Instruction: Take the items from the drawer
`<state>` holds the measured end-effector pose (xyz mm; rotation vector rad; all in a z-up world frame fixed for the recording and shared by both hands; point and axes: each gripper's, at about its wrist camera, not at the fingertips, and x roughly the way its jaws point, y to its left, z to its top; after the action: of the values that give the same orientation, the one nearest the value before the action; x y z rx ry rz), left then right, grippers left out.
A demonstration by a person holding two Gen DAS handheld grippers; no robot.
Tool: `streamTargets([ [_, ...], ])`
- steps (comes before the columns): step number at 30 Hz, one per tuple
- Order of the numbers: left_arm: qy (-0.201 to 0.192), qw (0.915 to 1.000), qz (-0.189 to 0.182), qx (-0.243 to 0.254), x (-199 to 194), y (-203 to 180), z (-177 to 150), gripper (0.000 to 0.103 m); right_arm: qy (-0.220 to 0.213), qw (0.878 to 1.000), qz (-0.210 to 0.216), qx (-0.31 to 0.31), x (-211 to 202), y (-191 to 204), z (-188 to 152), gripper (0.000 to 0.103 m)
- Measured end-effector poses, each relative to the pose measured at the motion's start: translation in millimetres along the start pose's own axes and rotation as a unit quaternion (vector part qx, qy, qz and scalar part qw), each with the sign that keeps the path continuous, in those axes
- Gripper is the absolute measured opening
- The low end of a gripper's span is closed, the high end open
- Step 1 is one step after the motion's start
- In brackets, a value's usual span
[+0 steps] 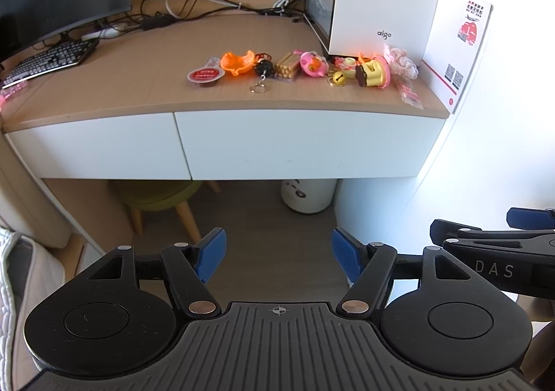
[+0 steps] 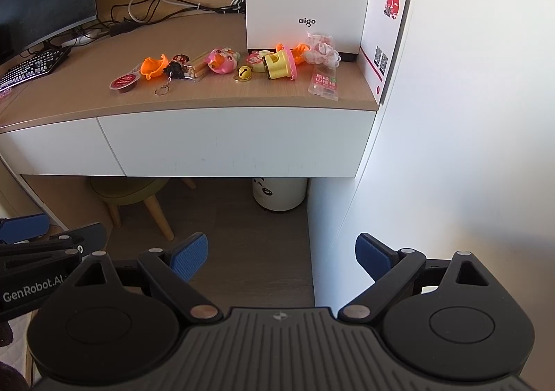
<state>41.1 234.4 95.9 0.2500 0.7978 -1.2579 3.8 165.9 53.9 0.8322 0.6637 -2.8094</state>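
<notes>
Ahead of both grippers, well above them, the drawer [image 1: 305, 145] under the worktop [image 1: 208, 93] sits shut. The left gripper [image 1: 279, 257] and right gripper [image 2: 281, 257] hang wide open, empty. I'd hook the drawer front's lower edge and pull straight out.

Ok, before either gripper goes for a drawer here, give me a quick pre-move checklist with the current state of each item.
1. Left gripper open and empty: ok.
2. Right gripper open and empty: ok.
3. Right drawer front in view, path unobstructed: ok.
4. Drawer open for reaching in: not ok, both the right one and the left drawer front are shut.
5. Handle or grip edge on the drawer: cannot tell, fronts look plain.
6. Free desk space for items beside the row of toys: ok.
</notes>
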Motion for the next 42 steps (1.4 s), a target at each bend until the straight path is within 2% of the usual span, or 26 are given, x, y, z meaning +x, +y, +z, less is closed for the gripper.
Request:
streamTargets([
  [42,0.011,0.9982,-0.051,0.030,-3.3,10.5,-3.6,0.073,0.001,1.000,0.004,-0.004,-1.6,4.3,-3.7,0.093],
])
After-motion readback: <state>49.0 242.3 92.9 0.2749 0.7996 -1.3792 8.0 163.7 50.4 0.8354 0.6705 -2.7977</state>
